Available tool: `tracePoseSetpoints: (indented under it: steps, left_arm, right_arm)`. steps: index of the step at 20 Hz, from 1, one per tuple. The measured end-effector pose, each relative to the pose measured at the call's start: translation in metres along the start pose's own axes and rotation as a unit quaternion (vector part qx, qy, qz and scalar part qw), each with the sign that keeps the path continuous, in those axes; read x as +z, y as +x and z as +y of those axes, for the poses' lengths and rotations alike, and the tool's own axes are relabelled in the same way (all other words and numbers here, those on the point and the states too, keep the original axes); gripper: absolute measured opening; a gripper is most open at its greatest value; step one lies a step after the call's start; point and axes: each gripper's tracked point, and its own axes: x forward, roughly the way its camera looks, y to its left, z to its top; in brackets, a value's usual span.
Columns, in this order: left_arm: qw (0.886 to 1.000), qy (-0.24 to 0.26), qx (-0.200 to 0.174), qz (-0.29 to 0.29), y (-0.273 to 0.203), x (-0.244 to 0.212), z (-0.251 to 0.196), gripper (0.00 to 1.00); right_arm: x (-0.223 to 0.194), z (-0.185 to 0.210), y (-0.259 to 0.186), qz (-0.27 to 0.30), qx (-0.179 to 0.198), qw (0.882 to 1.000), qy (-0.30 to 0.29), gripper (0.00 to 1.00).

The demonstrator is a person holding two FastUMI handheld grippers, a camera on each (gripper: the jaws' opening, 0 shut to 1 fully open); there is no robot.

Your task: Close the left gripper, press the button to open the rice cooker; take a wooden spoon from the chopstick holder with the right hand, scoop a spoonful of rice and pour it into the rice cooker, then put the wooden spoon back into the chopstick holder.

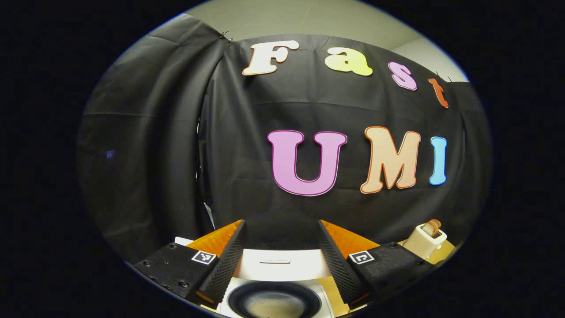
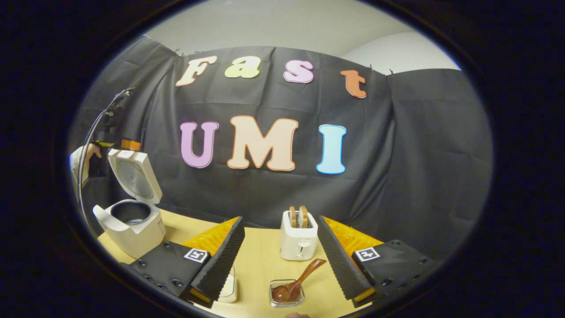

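The white rice cooker (image 2: 130, 227) stands at the table's left with its lid (image 2: 134, 176) up and its dark inner pot bare. My left gripper (image 1: 281, 222) hangs open right over that pot (image 1: 273, 302), nothing between its fingers. In the right gripper view the left gripper (image 2: 115, 145) and the hand holding it show behind the raised lid. A wooden spoon (image 2: 304, 274) leans bowl-down in a small clear holder (image 2: 287, 297) at the table's front. My right gripper (image 2: 280, 219) stands open above and behind the spoon, holding nothing.
A white toaster (image 2: 299, 240) with two slices of bread sits mid-table behind the spoon, and appears as well at the right in the left gripper view (image 1: 426, 238). A white container (image 2: 229, 289) is half hidden by a right-gripper finger. The tabletop (image 2: 260, 265) is light wood.
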Motion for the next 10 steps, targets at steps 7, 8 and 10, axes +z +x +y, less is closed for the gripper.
tracePoseSetpoints:
  steps: [7,8,10]
  left_arm:
    - [1.000,0.006,0.004,0.009,-0.057,-0.048,-0.003,0.93]
    - [1.000,0.006,0.005,0.010,-0.064,-0.056,-0.003,0.93]
    - [1.000,0.000,0.010,0.011,-0.075,-0.071,-0.002,0.93]
  right_arm:
    - [-0.001,0.027,0.002,0.003,0.054,0.998,0.033,1.00]
    - [-0.002,0.030,0.003,0.004,0.060,0.998,0.032,1.00]
    - [-0.003,0.039,0.004,0.005,0.072,0.997,0.034,1.00]
